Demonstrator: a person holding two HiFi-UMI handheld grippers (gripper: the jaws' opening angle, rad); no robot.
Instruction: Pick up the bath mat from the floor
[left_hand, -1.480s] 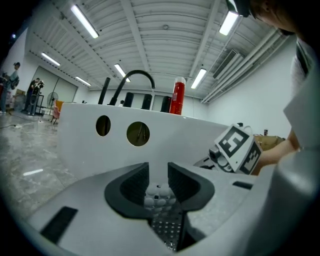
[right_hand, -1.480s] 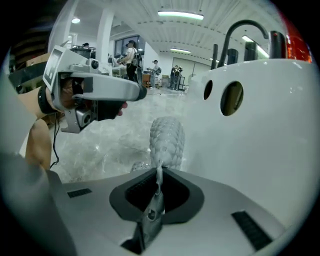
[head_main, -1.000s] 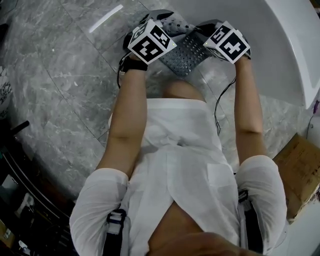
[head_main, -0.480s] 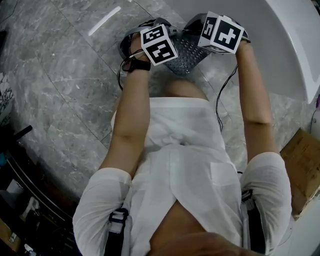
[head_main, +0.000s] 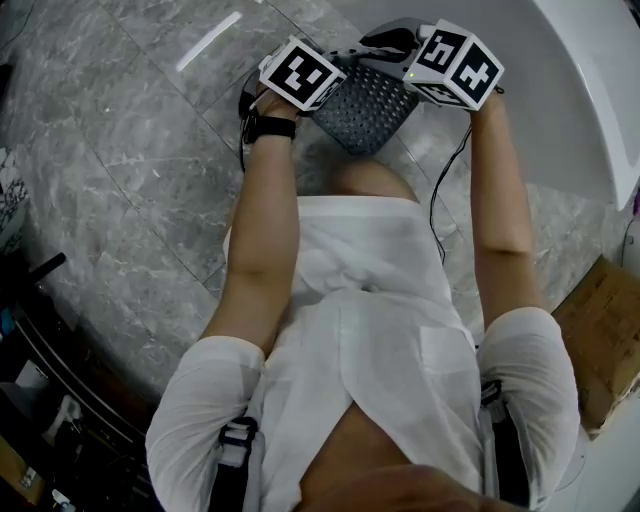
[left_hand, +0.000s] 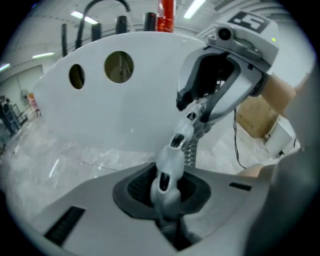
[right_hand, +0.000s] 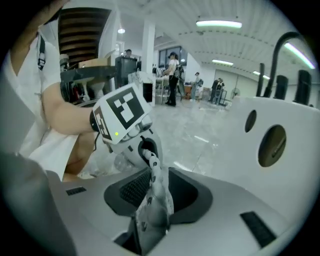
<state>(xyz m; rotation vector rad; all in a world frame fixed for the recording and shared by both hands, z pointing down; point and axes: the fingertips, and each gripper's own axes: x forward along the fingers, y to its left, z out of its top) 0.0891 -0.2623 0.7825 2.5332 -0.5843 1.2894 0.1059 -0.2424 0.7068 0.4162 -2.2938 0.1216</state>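
The grey bath mat (head_main: 365, 105), dotted with small holes, hangs off the floor between my two grippers, above the person's knee. My left gripper (head_main: 335, 62) is shut on one edge of it. In the left gripper view the mat (left_hand: 169, 160) runs edge-on out of the closed left gripper (left_hand: 167, 202) toward the right gripper (left_hand: 225, 65). My right gripper (head_main: 392, 42) has the opposite edge between its jaws, which are opening. In the right gripper view the folded mat (right_hand: 154, 187) still fills the right gripper (right_hand: 150, 215) and stretches to the left gripper (right_hand: 122, 117).
A white bathtub (head_main: 565, 90) curves along the right, close behind the mat, with two round holes in its wall (left_hand: 120, 67). Grey marble floor (head_main: 130, 160) lies to the left. A cardboard box (head_main: 600, 335) sits at the right edge. A black cable (head_main: 438, 205) trails from the right gripper.
The left gripper has swung in and up against the mat's left edge. The right gripper has risen a little. The mat now hangs spread between the two.
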